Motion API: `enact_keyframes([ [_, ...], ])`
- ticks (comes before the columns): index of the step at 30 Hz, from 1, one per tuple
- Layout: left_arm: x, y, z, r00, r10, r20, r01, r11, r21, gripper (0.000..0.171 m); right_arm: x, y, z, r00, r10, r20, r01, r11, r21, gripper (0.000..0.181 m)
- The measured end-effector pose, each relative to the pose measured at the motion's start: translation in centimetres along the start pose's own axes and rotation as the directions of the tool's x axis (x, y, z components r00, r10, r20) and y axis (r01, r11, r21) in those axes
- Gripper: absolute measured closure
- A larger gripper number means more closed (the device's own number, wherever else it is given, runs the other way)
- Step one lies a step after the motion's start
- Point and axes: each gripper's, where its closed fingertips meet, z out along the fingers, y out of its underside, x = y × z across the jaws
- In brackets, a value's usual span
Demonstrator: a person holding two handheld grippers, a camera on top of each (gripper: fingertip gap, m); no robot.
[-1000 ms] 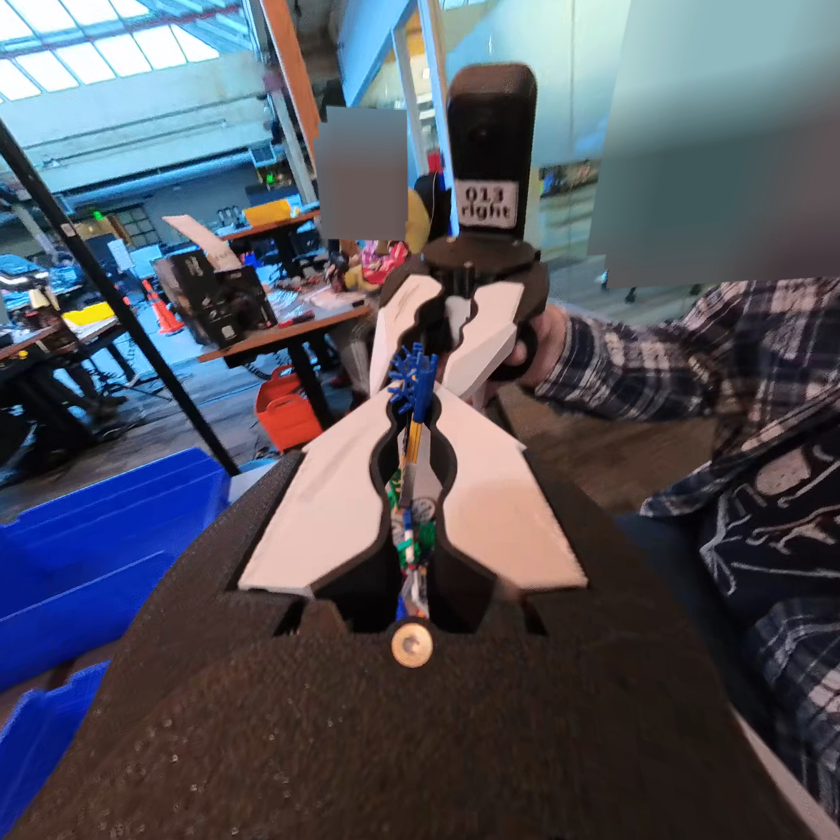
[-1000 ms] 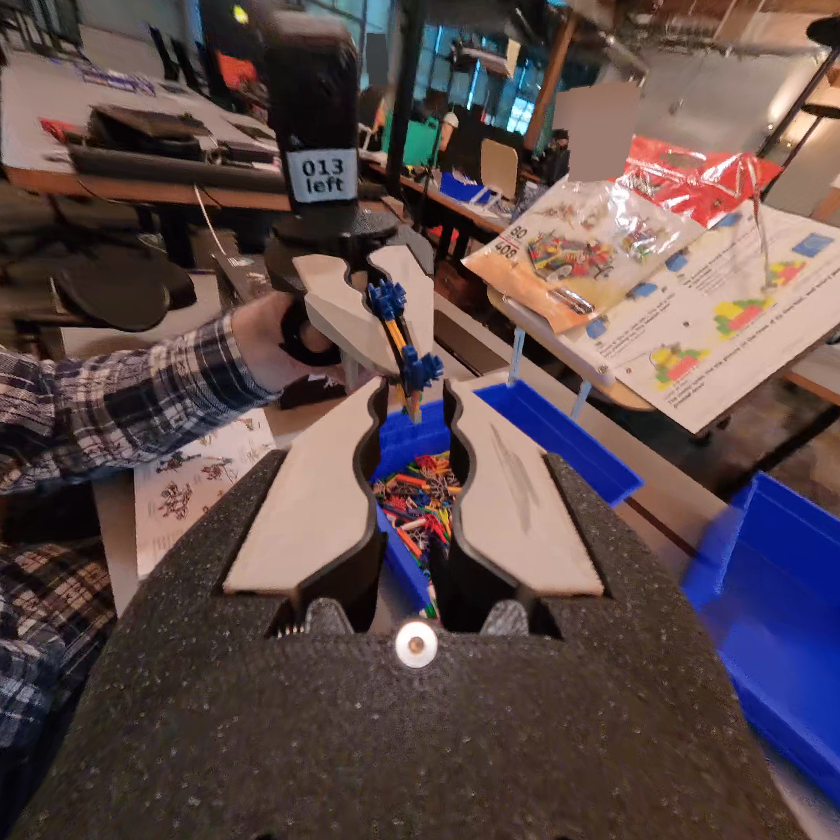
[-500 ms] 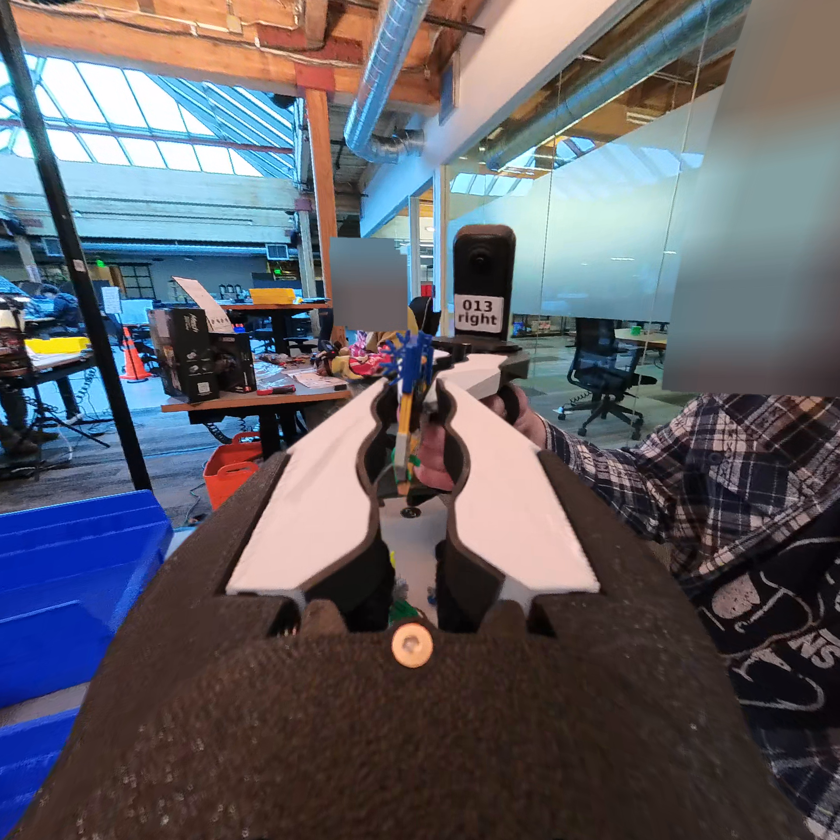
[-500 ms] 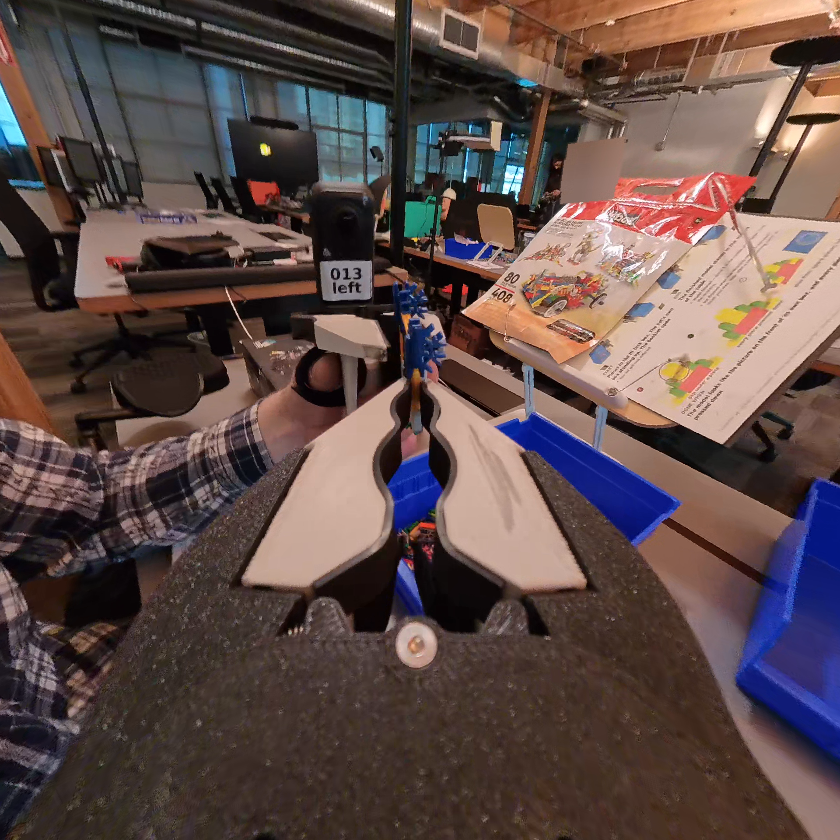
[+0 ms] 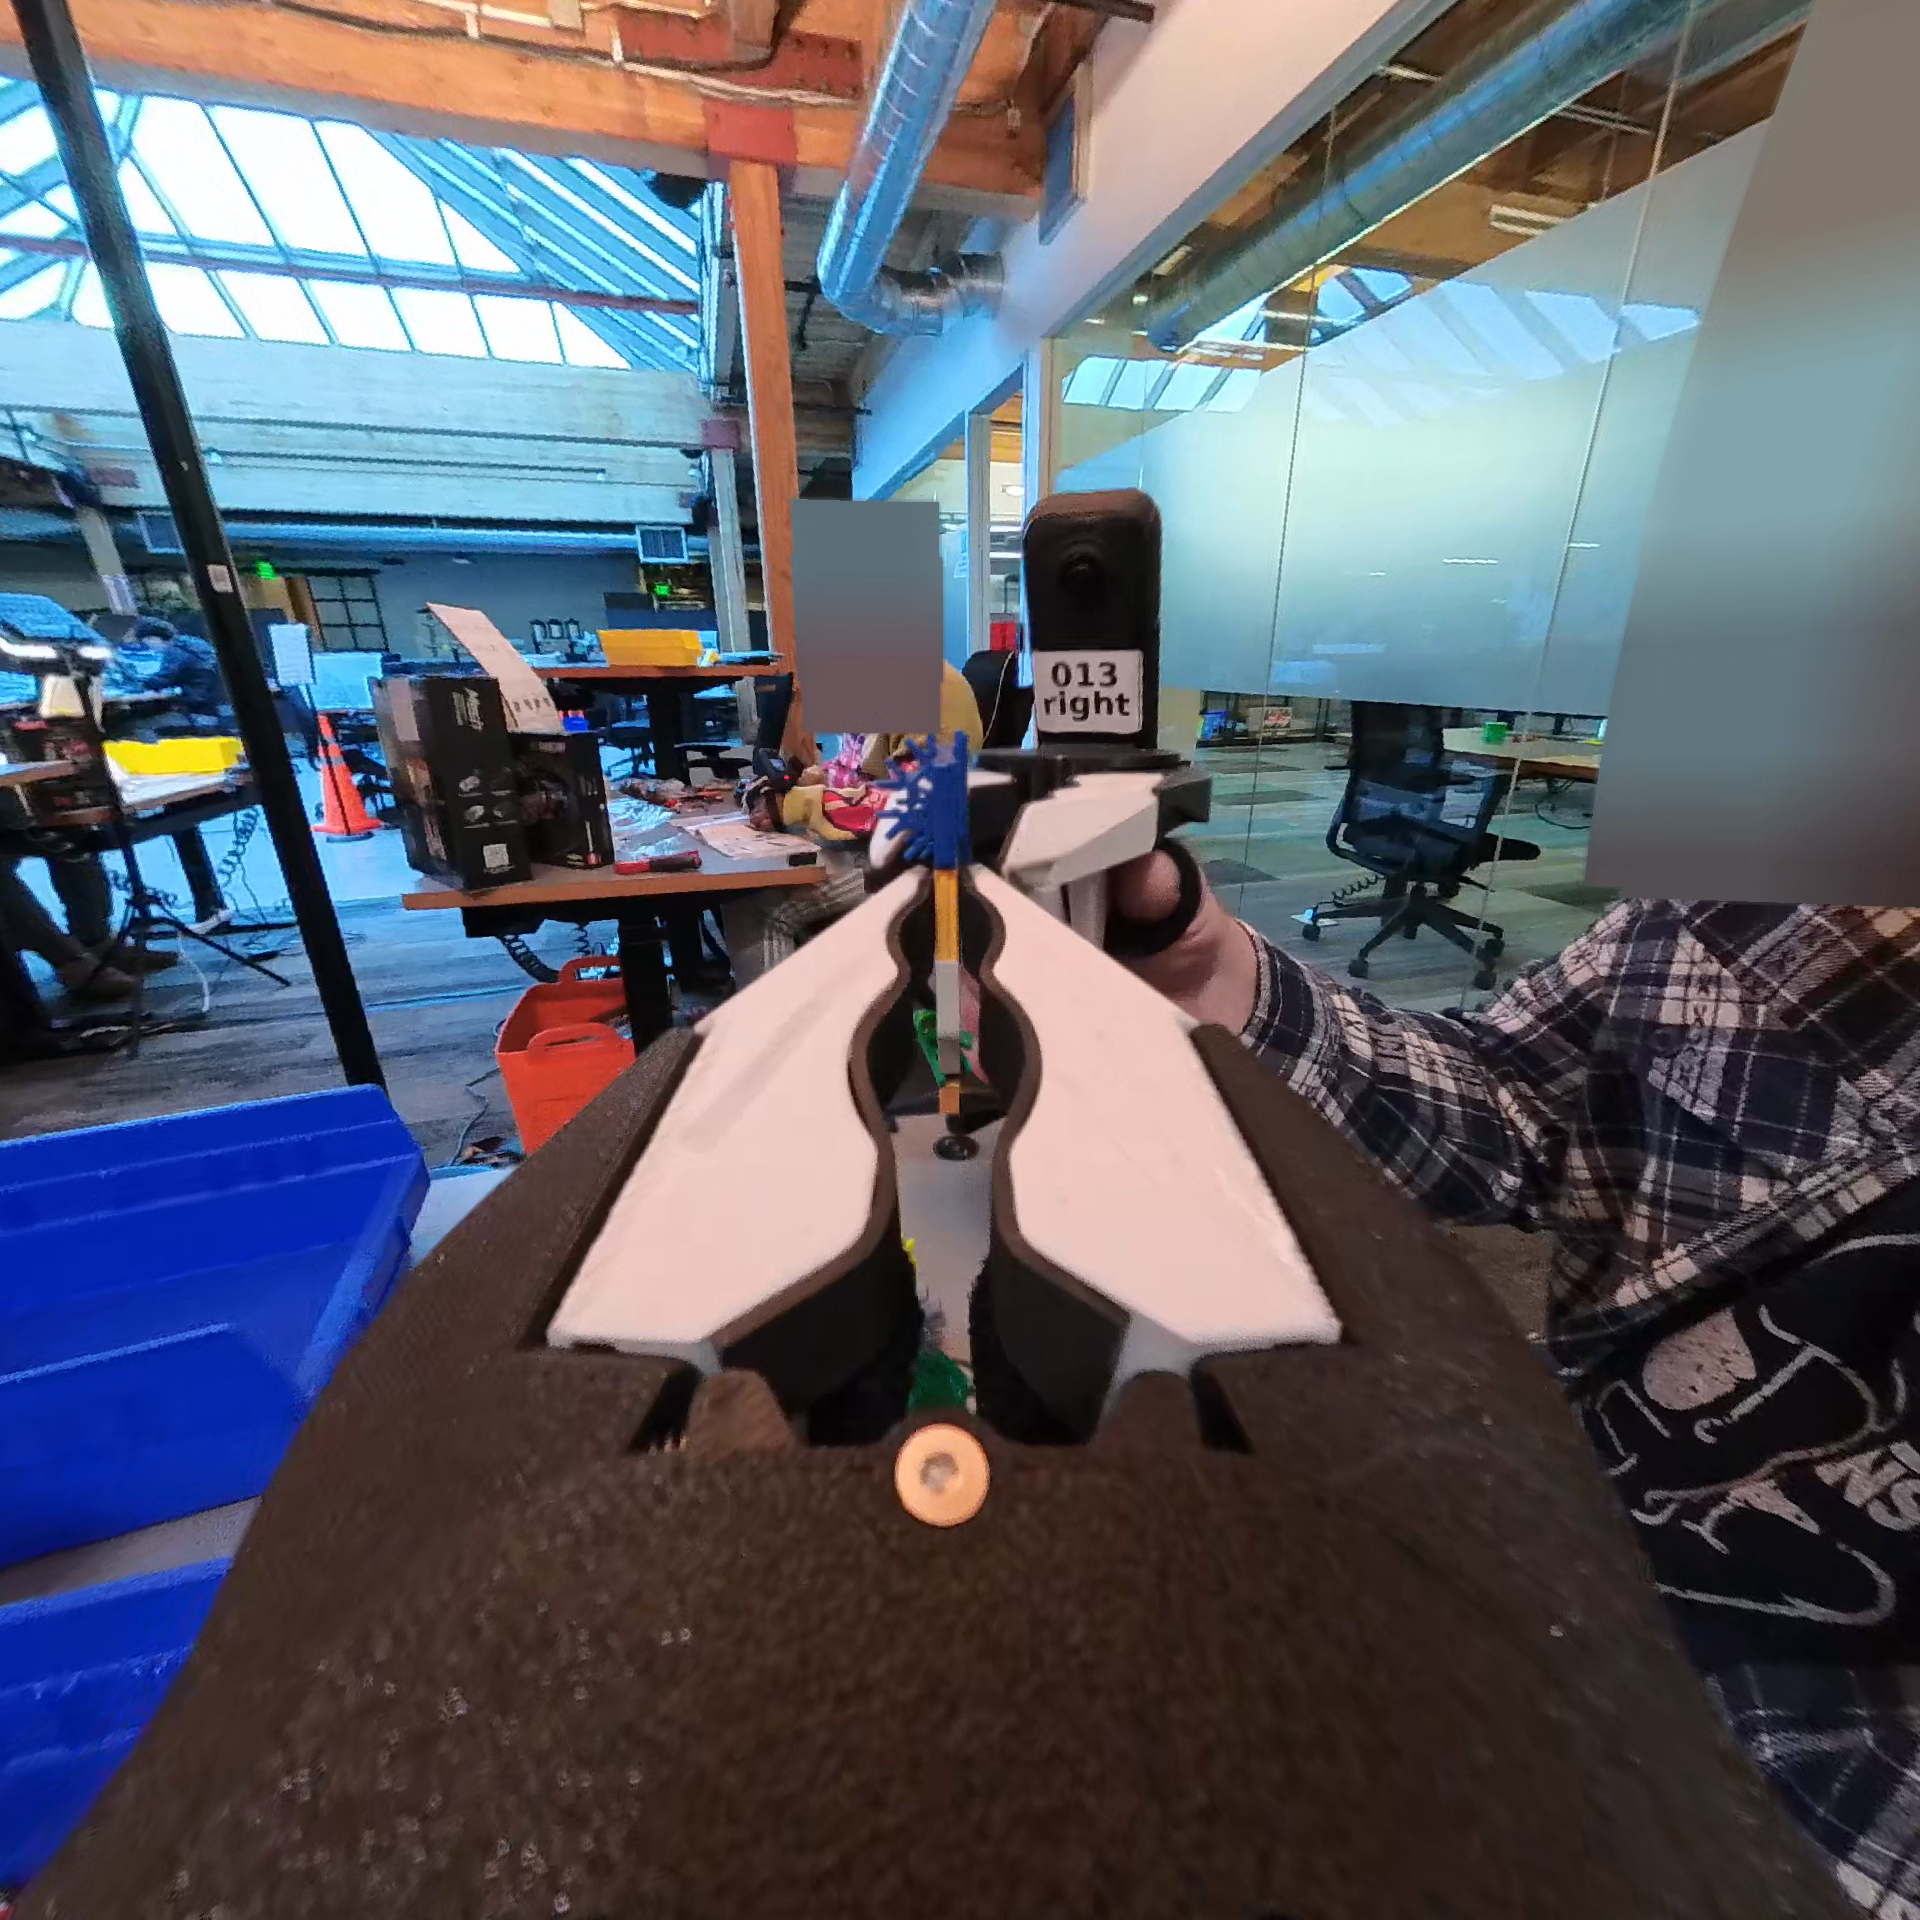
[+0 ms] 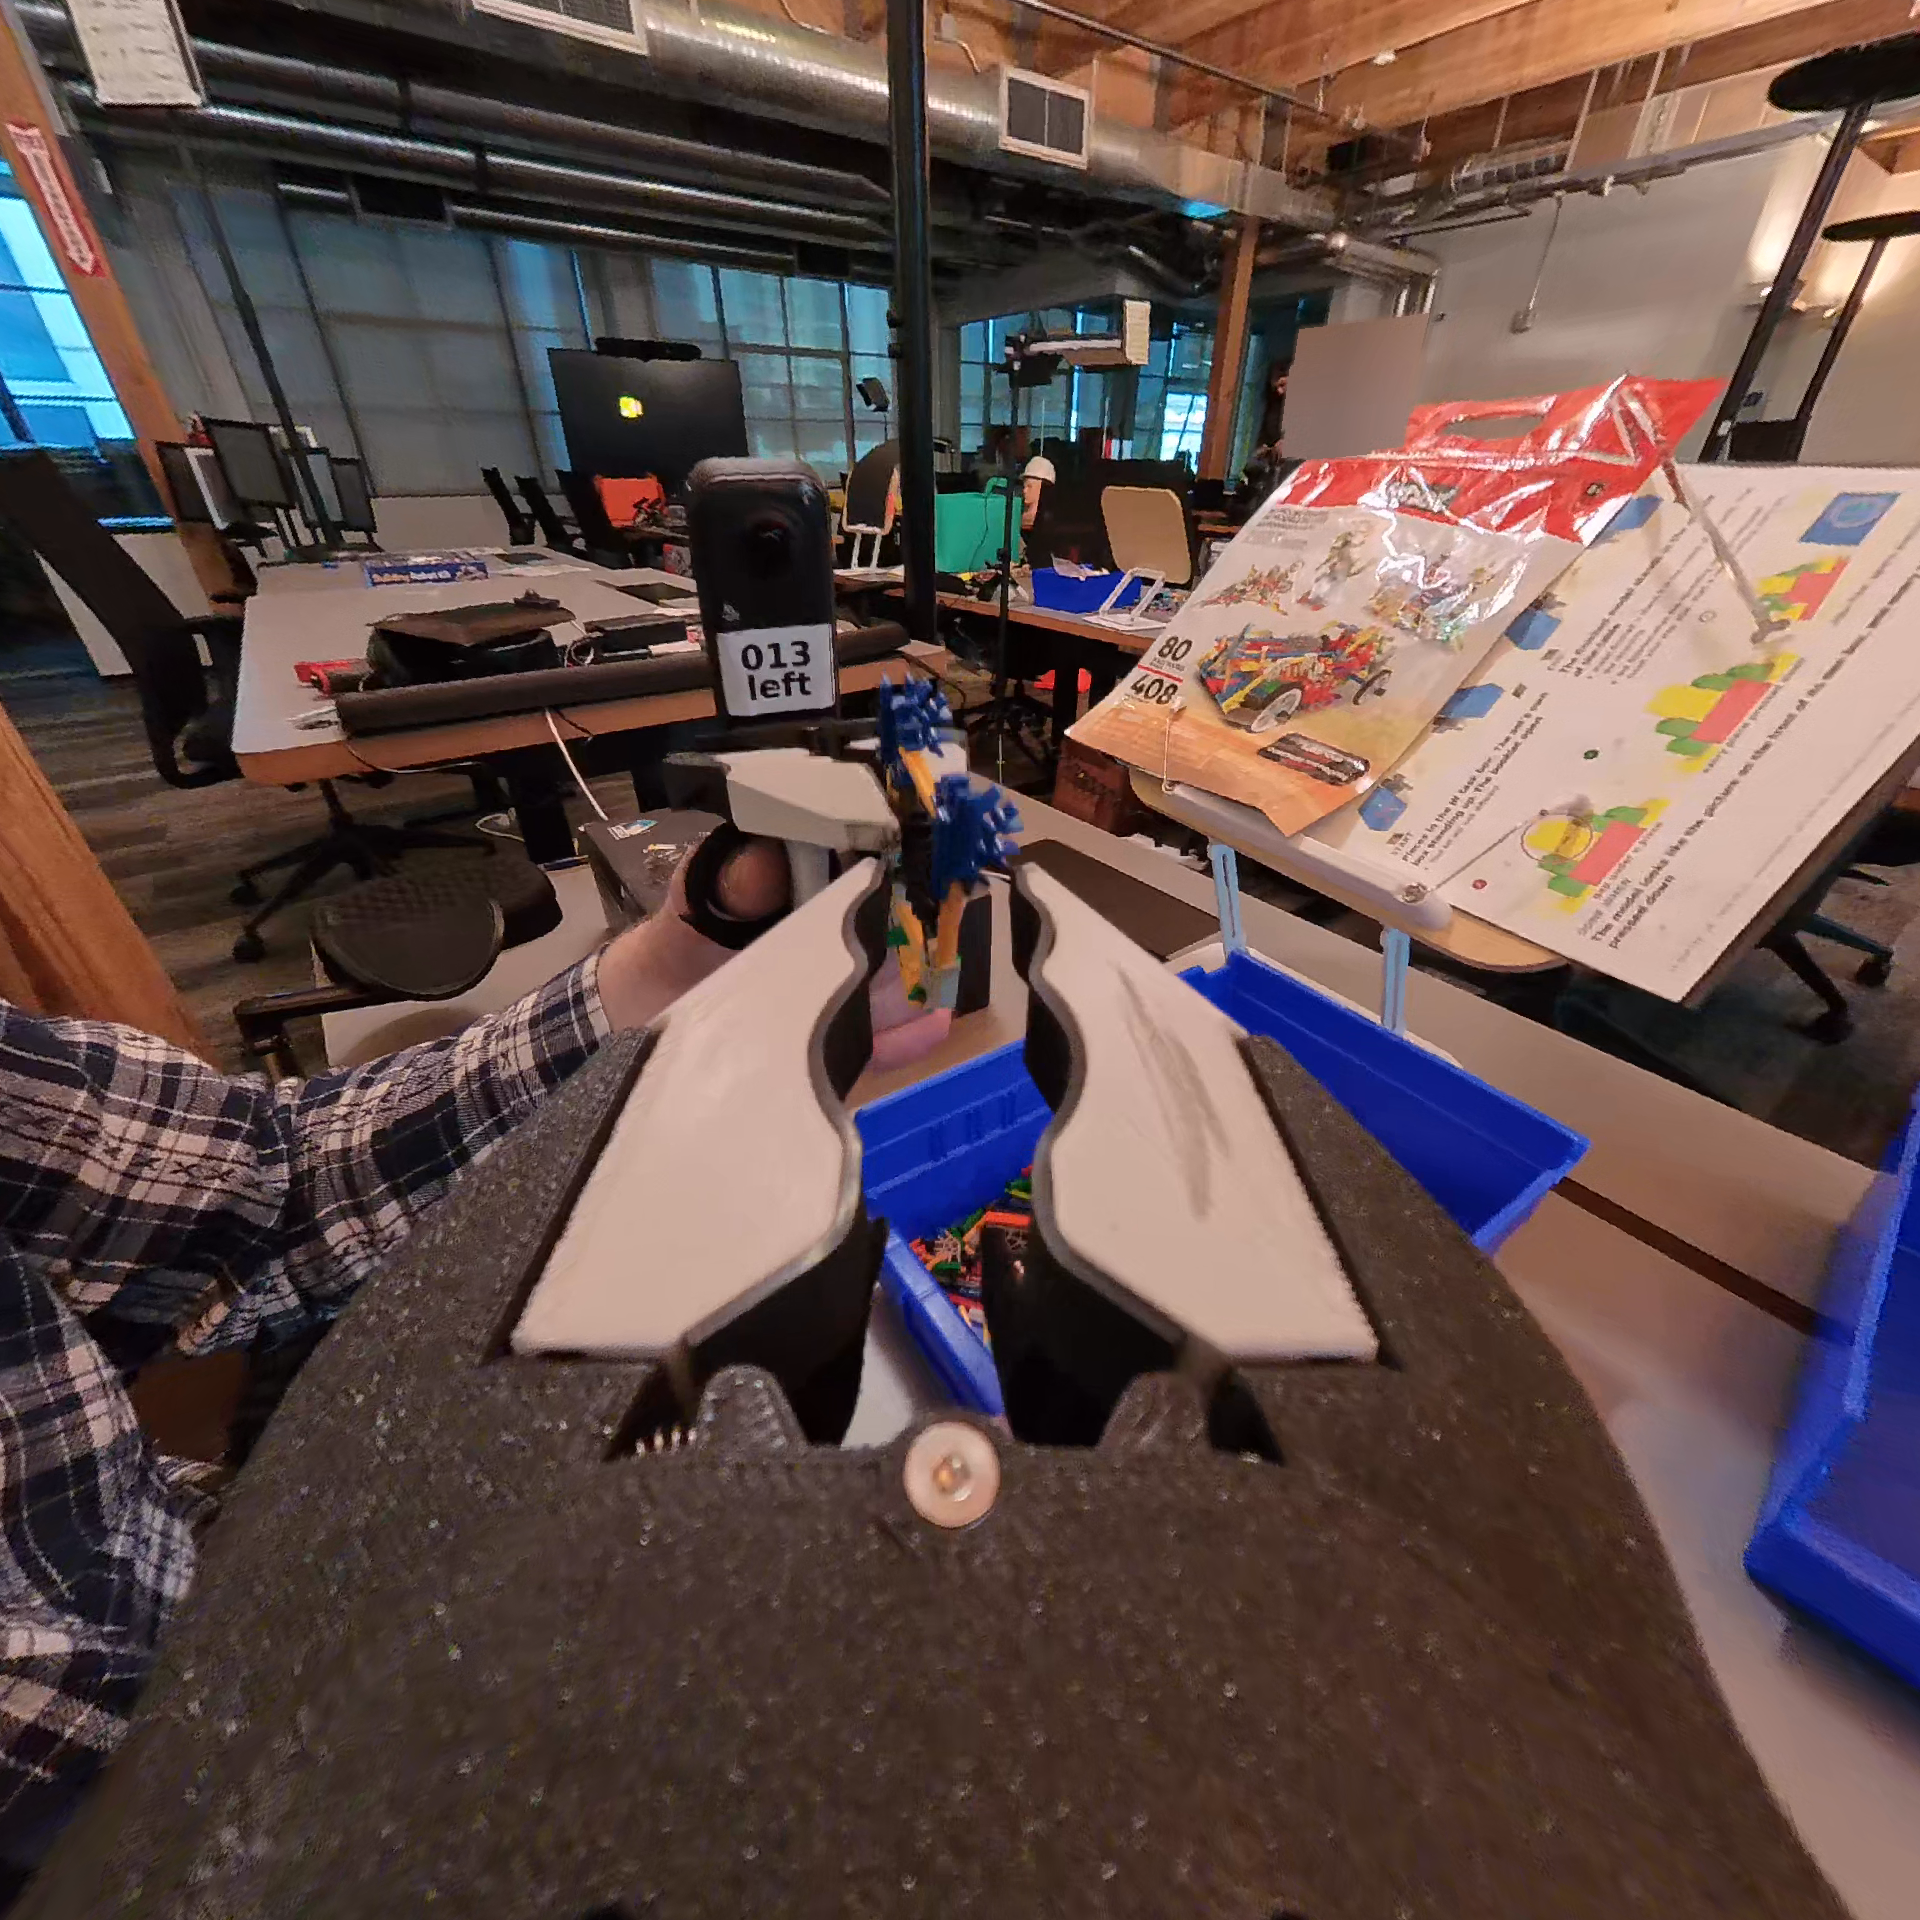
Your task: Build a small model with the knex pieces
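My left gripper [image 5: 943, 883] is shut on a small toy assembly: a yellow and grey rod [image 5: 947, 940] topped by a blue snowflake-shaped connector [image 5: 925, 805], held upright in the air. In the right wrist view the same assembly [image 6: 940, 831], with two blue connectors and yellow rods, stands just past my right gripper [image 6: 948, 878]. That gripper is open with a gap on both sides, not pressing on the assembly. The left gripper [image 6: 831, 805] shows there gripping it from the far side. The right gripper [image 5: 1081, 831] shows open behind the assembly in the left wrist view.
A blue bin [image 6: 1361, 1081] with several coloured rods and connectors [image 6: 977, 1236] lies under the right gripper. More blue bins stand at the right [image 6: 1849, 1455] and at the left [image 5: 187, 1247]. A tilted instruction board [image 6: 1683, 748] with a toy bag [image 6: 1351, 623] stands to the right. Left and right tips are no more than a few centimetres apart.
Both grippers rose with the assembly. Half a second ago the right gripper was shut on it and the left open; now the left has shut on it again and the right has opened.
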Motion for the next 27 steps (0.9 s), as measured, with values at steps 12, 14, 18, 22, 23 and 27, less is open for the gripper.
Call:
enact_keyframes([
  [12, 0.57, -0.08, -0.51, 0.996, -0.070, -0.058, 0.069, 0.997, -0.026, 0.170, -0.81, -0.50, 0.32, 0.997, -0.036, 0.072, 0.035, 0.999, 0.019, 0.158],
  [14, 0.52, 0.02, -0.59, 0.996, -0.064, -0.057, 0.062, 0.998, -0.031, 0.170, -0.69, -0.38, 0.39, 0.997, -0.055, 0.060, 0.055, 0.998, 0.010, 0.156],
  [18, 0.78, 0.07, -0.43, 0.996, -0.052, -0.067, 0.050, 0.998, -0.033, 0.170, 0.12, -0.78, 0.32, 0.998, -0.064, 0.014, 0.064, 0.998, 0.021, 0.146],
  [22, 0.86, 0.36, -0.21, 0.996, -0.057, -0.072, 0.054, 0.998, -0.044, 0.170, -0.49, -0.84, 0.48, 0.993, -0.106, 0.046, 0.105, 0.994, 0.008, 0.165],
  [23, 0.88, 0.33, -0.20, 0.995, -0.063, -0.075, 0.060, 0.997, -0.041, 0.170, -0.52, -0.90, 0.47, 0.992, -0.114, 0.046, 0.114, 0.993, 0.008, 0.165],
  [27, 0.27, 0.44, -0.03, 0.997, -0.062, -0.038, 0.060, 0.997, -0.039, 0.170, 0.08, -0.94, 0.48, 0.990, -0.139, 0.008, 0.139, 0.990, 0.004, 0.166],
])
